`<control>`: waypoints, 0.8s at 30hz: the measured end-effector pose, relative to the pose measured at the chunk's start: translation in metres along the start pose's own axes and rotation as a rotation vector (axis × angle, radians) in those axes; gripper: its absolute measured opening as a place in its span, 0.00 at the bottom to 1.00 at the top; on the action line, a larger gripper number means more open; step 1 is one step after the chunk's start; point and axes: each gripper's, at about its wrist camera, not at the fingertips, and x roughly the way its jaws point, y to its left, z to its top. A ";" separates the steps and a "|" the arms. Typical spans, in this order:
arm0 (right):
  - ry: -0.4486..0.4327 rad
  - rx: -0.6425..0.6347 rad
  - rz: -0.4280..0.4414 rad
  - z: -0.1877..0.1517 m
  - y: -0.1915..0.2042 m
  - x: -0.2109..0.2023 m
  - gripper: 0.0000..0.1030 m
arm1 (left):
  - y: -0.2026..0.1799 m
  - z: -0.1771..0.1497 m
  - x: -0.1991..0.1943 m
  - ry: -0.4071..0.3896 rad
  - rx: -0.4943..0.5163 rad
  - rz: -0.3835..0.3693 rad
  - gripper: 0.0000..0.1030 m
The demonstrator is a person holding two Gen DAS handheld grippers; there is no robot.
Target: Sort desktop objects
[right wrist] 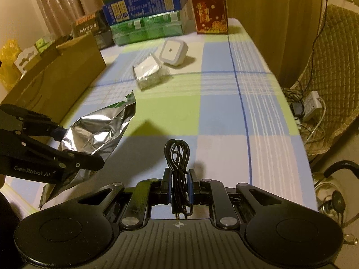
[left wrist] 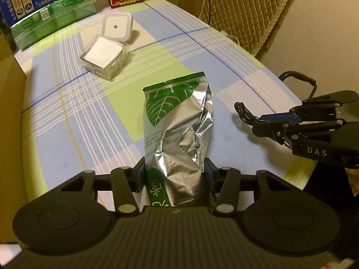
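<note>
Gripping a crumpled silver foil pouch with a green leaf print (left wrist: 177,123), the left gripper (left wrist: 174,170) has its jaws closed on the lower part of the pouch, and the pouch stands up between them above the checked tablecloth of blue, green and white squares (left wrist: 67,116). The right gripper (right wrist: 179,186) is closed on a coiled black cable (right wrist: 178,154), and the loops of the cable stick out past the blue finger pads. Both things look lifted from the table, so I judge that two objects are in hand but not yet put in any place. Further out on the cloth, a clear plastic box with a white content (left wrist: 104,57) lies just beside a white square plug-in device (left wrist: 116,25); these two seem untouched and are probably left to sort. At the left edge of the table stands an open brown cardboard box (right wrist: 56,78), which may be the place for the sorted things, but this I cannot tell for sure. At the far end are stacked blue and green cartons (right wrist: 145,18) and a red and gold box (right wrist: 211,11).
</note>
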 end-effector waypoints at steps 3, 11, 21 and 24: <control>-0.019 -0.009 -0.001 0.005 0.005 -0.010 0.10 | 0.000 0.001 -0.010 -0.020 -0.002 0.004 0.44; -0.068 -0.044 0.011 0.023 0.027 -0.030 0.10 | 0.005 0.002 -0.042 -0.085 -0.028 0.011 0.44; -0.122 -0.114 0.052 0.046 0.071 -0.041 0.10 | 0.028 -0.002 -0.091 -0.153 -0.056 0.055 0.44; -0.133 -0.135 0.066 0.051 0.086 -0.041 0.10 | 0.037 -0.005 -0.105 -0.171 -0.069 0.072 0.44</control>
